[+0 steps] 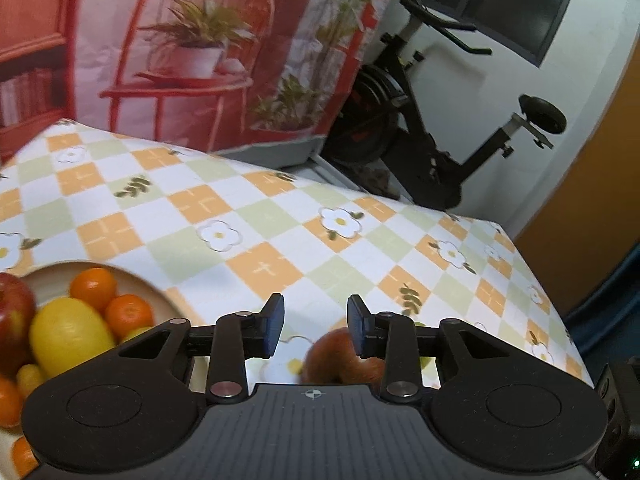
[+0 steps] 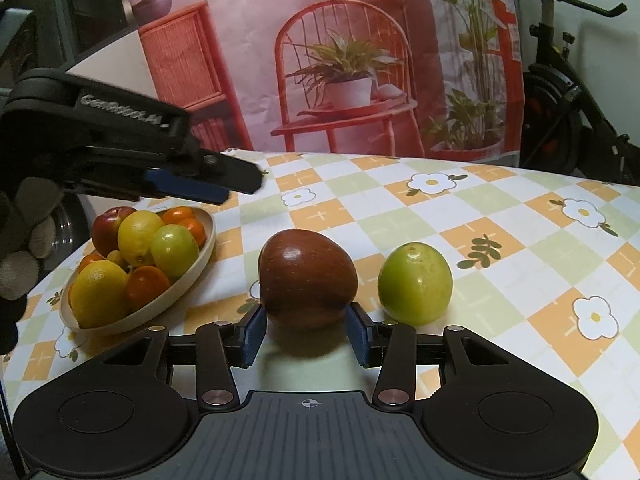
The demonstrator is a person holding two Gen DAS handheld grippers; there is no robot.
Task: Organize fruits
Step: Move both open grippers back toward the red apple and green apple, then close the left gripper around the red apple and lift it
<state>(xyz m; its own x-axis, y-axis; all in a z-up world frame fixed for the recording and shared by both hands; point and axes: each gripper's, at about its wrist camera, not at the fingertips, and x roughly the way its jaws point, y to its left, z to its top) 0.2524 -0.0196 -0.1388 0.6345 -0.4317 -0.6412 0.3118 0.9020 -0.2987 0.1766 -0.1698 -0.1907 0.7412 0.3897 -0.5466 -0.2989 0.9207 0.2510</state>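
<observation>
Right gripper [image 2: 306, 334] jaws straddle the red apple [image 2: 307, 278] on the tablecloth [image 2: 520, 248], pads apparently not pressing. Left gripper [image 1: 316, 326] open, empty. Center apple, squeeze gently, carry left to bowl [image 2: 200, 264].

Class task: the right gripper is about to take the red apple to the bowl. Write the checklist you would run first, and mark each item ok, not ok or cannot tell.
1. Red apple between the right gripper pads: ok.
2. Pads pressing on the apple: cannot tell.
3. Green fruit apart from the apple: ok.
4. Room left in the bowl: not ok, heaped with fruit.
5. Left gripper out of the path: not ok, it hangs over the bowl.
</observation>
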